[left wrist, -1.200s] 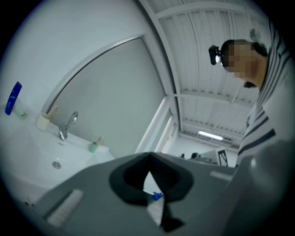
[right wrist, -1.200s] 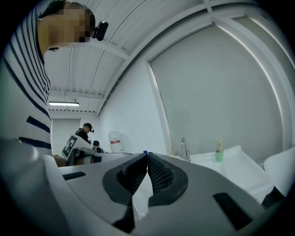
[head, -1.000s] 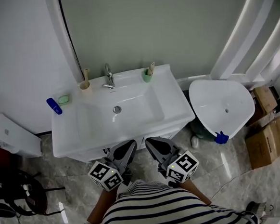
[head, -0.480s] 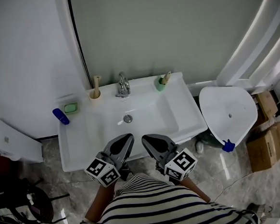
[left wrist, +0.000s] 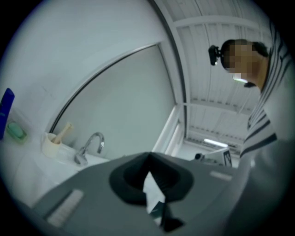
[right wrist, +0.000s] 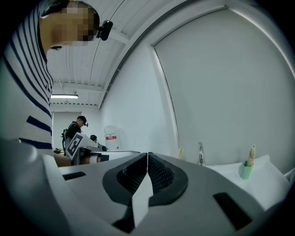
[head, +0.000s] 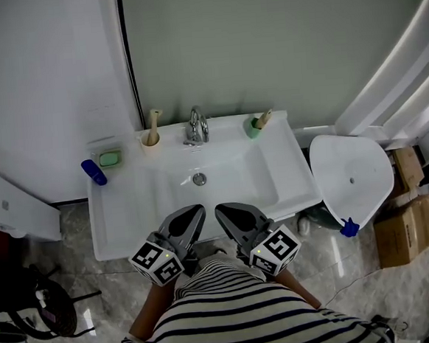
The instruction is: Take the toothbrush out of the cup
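left gripper (head: 195, 212) and right gripper (head: 224, 210) closed, empty, at sink (head: 126, 211) front; toothbrush (head: 263, 117) in green cup (head: 251, 129) well beyond

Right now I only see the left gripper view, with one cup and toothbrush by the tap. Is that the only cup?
Observer: No. A green cup right of the faucet holds another toothbrush.
Operator: Is my other hand-held gripper holding anything?
Observer: No, the right hand-held gripper is shut and empty.
Operator: Am I close to the cups?
Observer: No. The left hand-held gripper sits at the front edge of the sink; the cream cup and green cup stand on its back ledge.
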The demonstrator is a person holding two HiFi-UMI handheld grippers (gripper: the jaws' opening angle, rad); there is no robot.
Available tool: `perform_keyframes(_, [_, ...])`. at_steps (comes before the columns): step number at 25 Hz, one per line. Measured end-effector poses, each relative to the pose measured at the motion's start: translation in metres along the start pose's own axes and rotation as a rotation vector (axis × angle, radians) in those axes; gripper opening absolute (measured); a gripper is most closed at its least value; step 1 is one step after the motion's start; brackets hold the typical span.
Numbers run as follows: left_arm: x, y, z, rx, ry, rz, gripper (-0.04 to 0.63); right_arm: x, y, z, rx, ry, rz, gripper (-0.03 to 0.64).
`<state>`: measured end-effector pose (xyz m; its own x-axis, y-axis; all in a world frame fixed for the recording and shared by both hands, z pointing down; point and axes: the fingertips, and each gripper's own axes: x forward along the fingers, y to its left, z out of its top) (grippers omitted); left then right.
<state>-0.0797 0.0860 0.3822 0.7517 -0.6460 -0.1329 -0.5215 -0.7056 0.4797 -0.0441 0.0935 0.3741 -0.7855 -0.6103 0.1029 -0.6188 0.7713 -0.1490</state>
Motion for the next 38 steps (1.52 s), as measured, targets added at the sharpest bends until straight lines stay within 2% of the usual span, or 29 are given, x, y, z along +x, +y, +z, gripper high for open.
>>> perform_keyframes(8, [0.025,0.012,0.004,0.009,-0.006,0.030,0.008,0.009,-0.028,0.004,0.033,-0.014,0.030,0.008])
perform_keyframes(22, [0.106,0.013,0.006,0.037,0.033,0.037,0.008,0.004,-0.103,0.027,0.049,-0.048,0.060,0.008])
perform_keyframes(32, [0.109,0.014,-0.010,0.031,0.056,0.074,0.008,0.003,-0.118,0.021,0.073,-0.064,0.086,0.008])
perform_keyframes(38, [0.103,0.013,-0.013,0.034,0.068,0.062,0.008,0.002,-0.113,0.017,0.088,-0.071,0.082,0.008])
